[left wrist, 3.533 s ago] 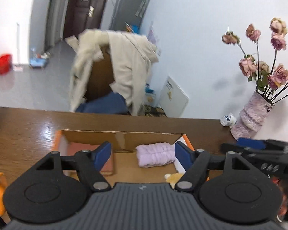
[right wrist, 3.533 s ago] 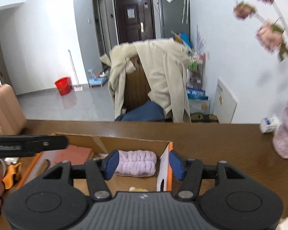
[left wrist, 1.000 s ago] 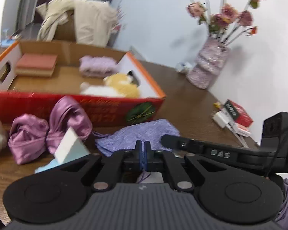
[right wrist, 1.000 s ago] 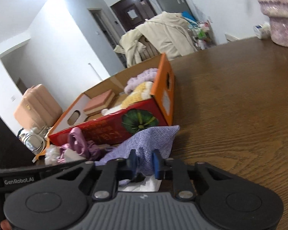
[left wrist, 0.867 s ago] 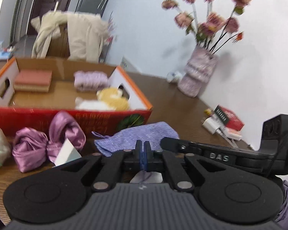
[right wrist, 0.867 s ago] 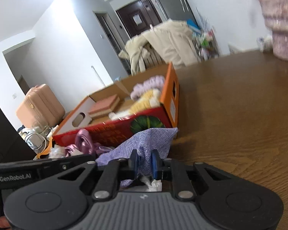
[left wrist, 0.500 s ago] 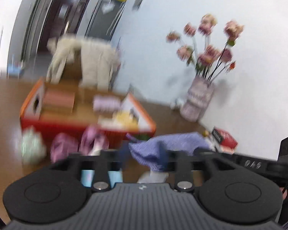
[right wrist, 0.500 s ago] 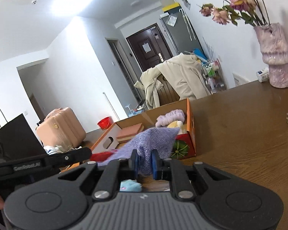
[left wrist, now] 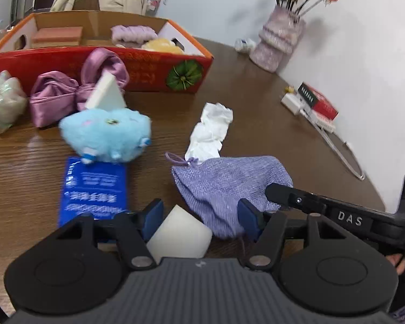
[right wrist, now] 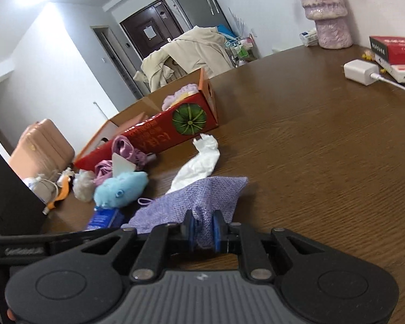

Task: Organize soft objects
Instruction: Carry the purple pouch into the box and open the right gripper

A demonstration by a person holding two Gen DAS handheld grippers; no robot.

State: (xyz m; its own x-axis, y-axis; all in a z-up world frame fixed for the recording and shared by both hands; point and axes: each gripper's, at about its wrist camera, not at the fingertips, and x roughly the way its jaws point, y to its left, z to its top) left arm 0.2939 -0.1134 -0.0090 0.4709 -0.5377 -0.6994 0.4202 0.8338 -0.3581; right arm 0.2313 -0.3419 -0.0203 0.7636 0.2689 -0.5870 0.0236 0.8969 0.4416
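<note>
My right gripper is shut on a corner of the purple knit pouch, which hangs low over the brown table. In the left wrist view the pouch lies just ahead, with a right finger reaching it from the right. My left gripper is opening. A white foam wedge and the pouch's near edge sit between its blue pads, unpressed. The red cardboard box at the back holds a lilac towel, a yellow plush and a pink block.
A blue plush toy, a blue packet, a purple satin bow, a second foam wedge and a crumpled white cloth lie before the box. A vase, red book and charger stand by the right wall.
My left jaws have gone from shut to open. Both grippers have drawn back from the box, and the pouch, still in my right gripper, has come down nearer the table.
</note>
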